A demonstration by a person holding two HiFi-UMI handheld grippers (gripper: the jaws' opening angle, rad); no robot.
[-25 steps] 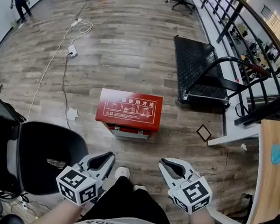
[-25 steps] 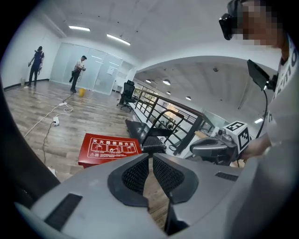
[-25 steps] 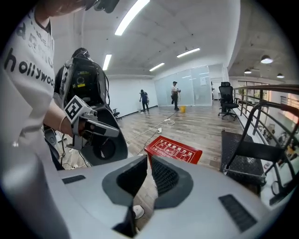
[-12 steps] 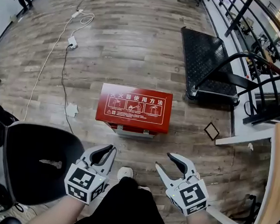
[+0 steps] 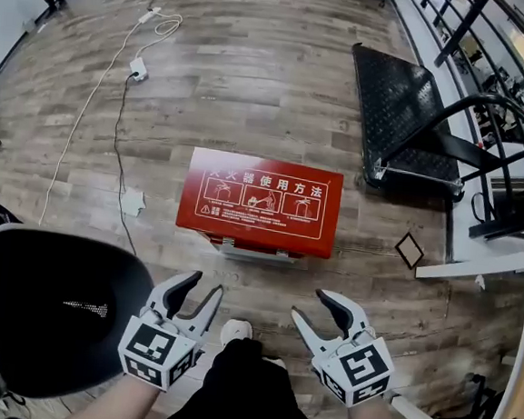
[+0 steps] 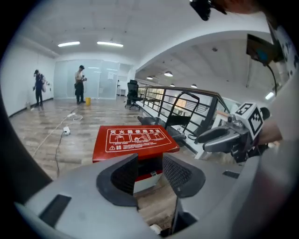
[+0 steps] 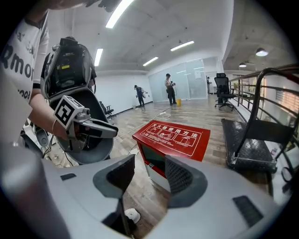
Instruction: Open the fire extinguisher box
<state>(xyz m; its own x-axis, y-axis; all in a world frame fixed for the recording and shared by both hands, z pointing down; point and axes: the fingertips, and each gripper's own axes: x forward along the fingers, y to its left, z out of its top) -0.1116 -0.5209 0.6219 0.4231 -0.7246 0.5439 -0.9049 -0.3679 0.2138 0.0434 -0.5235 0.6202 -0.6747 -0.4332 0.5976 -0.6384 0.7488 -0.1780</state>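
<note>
- Both grippers have gone from pressed together to parted since a second ago, and the head view has drawn closer, so the red box now sits nearer the middle of the picture.
- The fire extinguisher box (image 5: 261,202) stands on the wooden floor just ahead of the person's feet. Its red top with white printed instructions faces up, and its front faces the person. It looks closed.
- The left gripper (image 5: 202,285) hangs low and short of the box, its jaws opening. Its own view shows nothing between the pads; the box front appears only through the gap, well beyond.
- The right gripper (image 5: 310,304) is level with it on the other side, its jaws also opening and empty, and apart from the box.
- A black office chair (image 5: 52,313) sits close at the person's left, and a black platform cart (image 5: 408,107) lies beyond the box at the right. Neither blocks the way.
- Step in hand, as I judge it: the approach, with the tools readied for a first contact. Nothing on the box has been touched yet.
- Next move: lower and advance the grippers to the front edge and find the small metal fittings (image 5: 225,242) under the lid lip. They look like latches, though they are too small to be sure. One likely needs freeing before the lid is raised.
</note>
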